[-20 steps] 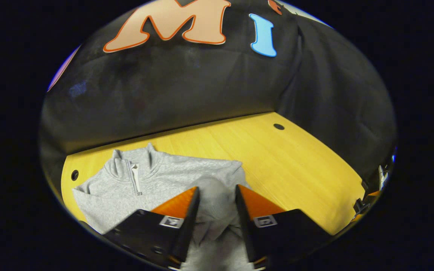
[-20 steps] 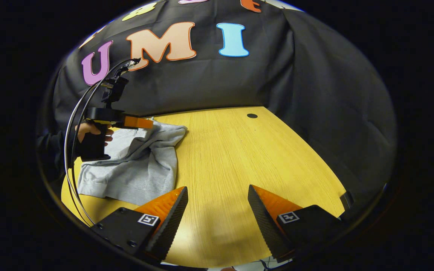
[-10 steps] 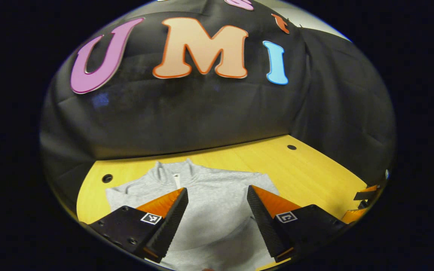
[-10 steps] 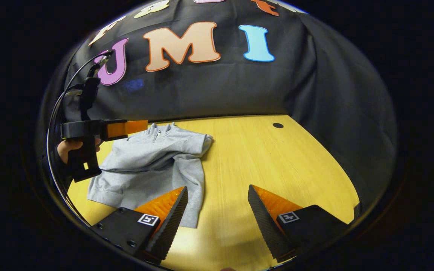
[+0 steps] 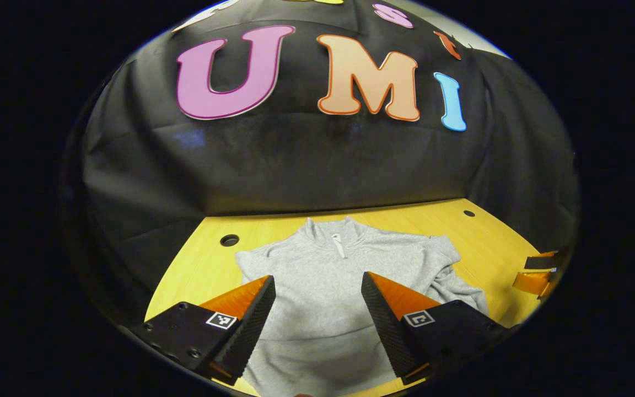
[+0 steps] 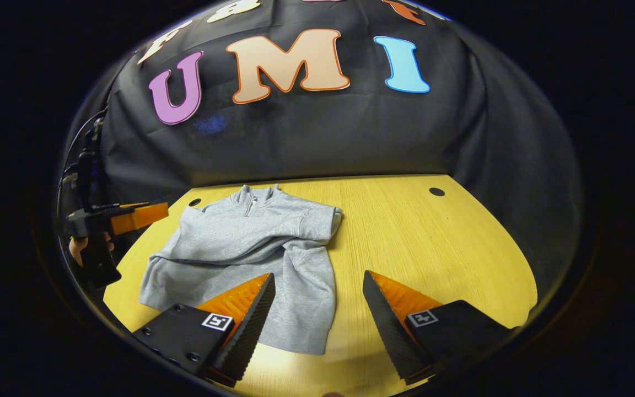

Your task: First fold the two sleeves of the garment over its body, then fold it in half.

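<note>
Matt, fleecy grey cloth garment point(image 6: 251, 242) lies on a smooth, faintly glossy wood-grain table point(image 6: 433, 248)

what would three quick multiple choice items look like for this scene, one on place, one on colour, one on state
1. Where does the garment lie?
A. spread on the wooden table
B. hanging on the booth wall
C. held up in the air by both tools

2. What colour is the garment?
A. dark blue
B. light grey
C. red

3. How does the right tool stand?
A. shut on a sleeve
B. shut on the collar
C. open, holding nothing

Answers:
1. A, the right gripper view shows it resting flat on the tabletop, collar towards the wall.
2. B, the fabric reads pale grey in both views.
3. C, its two fingers are wide apart with garment and bare table between them; the left tool is open too.
</note>
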{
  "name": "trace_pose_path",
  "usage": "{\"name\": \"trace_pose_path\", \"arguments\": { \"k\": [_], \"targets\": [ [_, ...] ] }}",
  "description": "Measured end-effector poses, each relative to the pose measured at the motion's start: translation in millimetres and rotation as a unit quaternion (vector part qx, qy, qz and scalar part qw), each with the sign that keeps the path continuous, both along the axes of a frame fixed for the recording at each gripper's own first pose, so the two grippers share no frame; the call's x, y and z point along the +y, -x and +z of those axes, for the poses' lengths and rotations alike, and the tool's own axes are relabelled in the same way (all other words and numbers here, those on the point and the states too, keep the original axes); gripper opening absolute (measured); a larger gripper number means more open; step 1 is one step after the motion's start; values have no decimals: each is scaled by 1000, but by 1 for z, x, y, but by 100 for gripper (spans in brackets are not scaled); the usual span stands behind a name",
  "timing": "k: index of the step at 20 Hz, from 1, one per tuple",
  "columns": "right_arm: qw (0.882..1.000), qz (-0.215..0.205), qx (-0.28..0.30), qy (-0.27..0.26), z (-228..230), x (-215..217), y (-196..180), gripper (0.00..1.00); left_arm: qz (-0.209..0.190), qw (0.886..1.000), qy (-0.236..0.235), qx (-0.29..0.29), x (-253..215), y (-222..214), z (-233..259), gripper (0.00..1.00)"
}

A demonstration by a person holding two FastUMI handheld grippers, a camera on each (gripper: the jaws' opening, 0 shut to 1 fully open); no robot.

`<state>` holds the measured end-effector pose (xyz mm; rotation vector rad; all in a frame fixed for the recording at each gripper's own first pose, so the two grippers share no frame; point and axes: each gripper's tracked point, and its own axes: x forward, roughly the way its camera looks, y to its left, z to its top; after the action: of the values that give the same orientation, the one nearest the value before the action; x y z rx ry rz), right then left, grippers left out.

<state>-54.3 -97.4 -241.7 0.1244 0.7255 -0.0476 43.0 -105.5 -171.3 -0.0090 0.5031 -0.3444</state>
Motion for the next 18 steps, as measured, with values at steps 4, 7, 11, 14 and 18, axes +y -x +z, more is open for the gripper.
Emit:
{"name": "trace_pose_path", "arguments": {
  "k": [4,7,11,14,18],
  "targets": [
    [1000,0,8,1,-16,8,-5,96,20,1000,-6,22,35,22,-19,94],
    [1000,6,16,4,-25,13,-5,96,35,998,-2,50,55,41,-38,94],
    [999,14,30,11,-36,18,0,96,48,996,1,81,72,65,-62,94],
    [998,26,46,18,-48,23,8,99,48,993,-9,107,81,84,-87,94],
    [996,39,72,28,-69,29,22,96,52,988,-20,144,87,110,-119,94]
  ]
}}
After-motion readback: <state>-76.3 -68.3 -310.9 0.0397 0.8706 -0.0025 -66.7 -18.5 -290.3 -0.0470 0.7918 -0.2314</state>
